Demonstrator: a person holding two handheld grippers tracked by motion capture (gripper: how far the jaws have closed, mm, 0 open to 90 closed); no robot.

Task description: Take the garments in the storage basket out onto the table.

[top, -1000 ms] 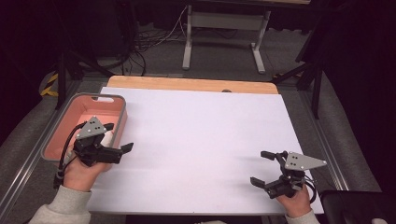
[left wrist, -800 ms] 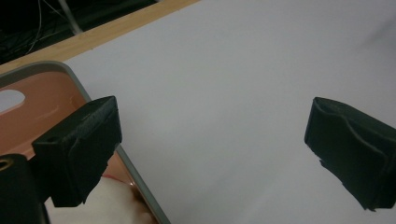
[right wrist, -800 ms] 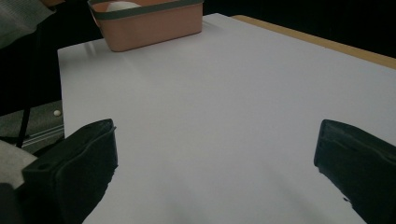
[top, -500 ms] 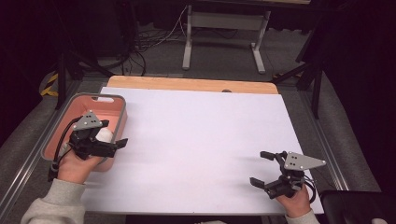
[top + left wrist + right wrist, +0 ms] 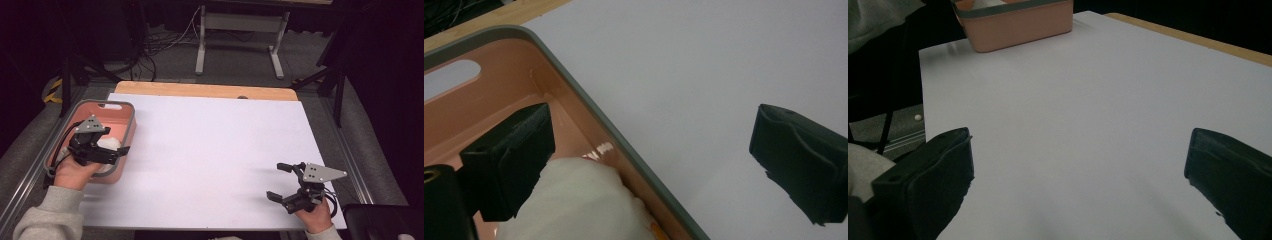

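A pink basket with a grey rim [image 5: 123, 111] stands at the table's left edge. A soft white lump [image 5: 109, 144] lies inside it. My left gripper [image 5: 112, 148] hangs open over the basket's near right corner. In the left gripper view the jaws of the left gripper [image 5: 654, 145] straddle the basket rim [image 5: 589, 102]: one jaw is inside, touching the white lump [image 5: 579, 200], and the other is over the white table. My right gripper [image 5: 275, 181] rests open at the front right of the table, and its jaws [image 5: 1078, 165] have nothing between them.
A white sheet [image 5: 215, 150] covers the table, with a wooden strip [image 5: 200, 90] along the far edge. Metal stand legs [image 5: 202, 45] and cables sit on the floor beyond. A black seat [image 5: 380, 220] is at the bottom right. The pink basket [image 5: 1013, 22] lies far across from the right gripper.
My left gripper has moved left and away from me, from over the white sheet to over the basket's corner. The white lump now shows beside its jaw. The right gripper has stayed put.
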